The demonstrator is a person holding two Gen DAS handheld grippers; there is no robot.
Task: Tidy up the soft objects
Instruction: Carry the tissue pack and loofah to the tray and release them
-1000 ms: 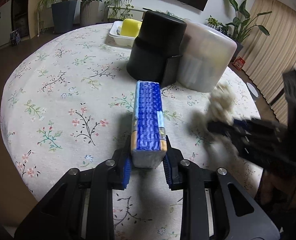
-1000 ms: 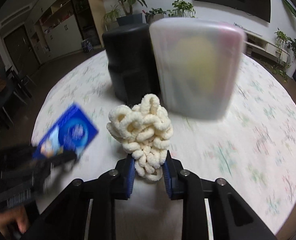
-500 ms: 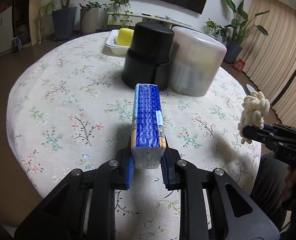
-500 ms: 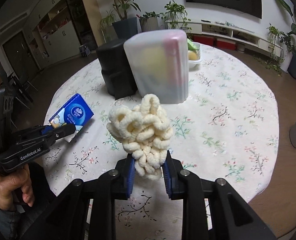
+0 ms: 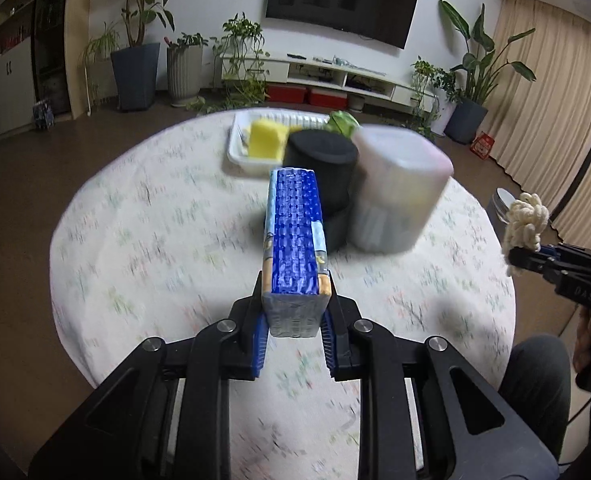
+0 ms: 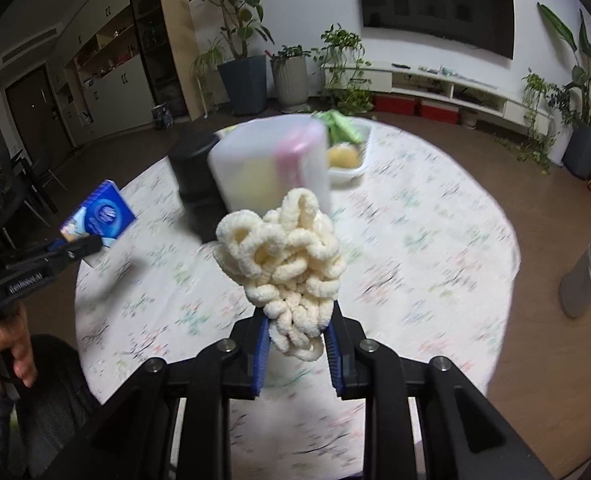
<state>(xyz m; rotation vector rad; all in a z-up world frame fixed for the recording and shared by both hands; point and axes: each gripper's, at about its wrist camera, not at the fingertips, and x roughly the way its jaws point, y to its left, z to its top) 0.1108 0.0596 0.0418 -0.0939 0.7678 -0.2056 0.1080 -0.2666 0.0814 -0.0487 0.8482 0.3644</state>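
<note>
The left gripper [image 5: 294, 322] pinches a blue tissue pack [image 5: 295, 248] between its fingers, held above the floral counter [image 5: 143, 240]. The right gripper [image 6: 297, 344] pinches a cream yarn bundle [image 6: 283, 264] (looped, fluffy), also in the air, in front of the black container [image 5: 321, 168] and white container [image 5: 399, 184].

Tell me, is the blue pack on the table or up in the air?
In the air. The left hand-held gripper pinches the blue pack above the table.
</note>
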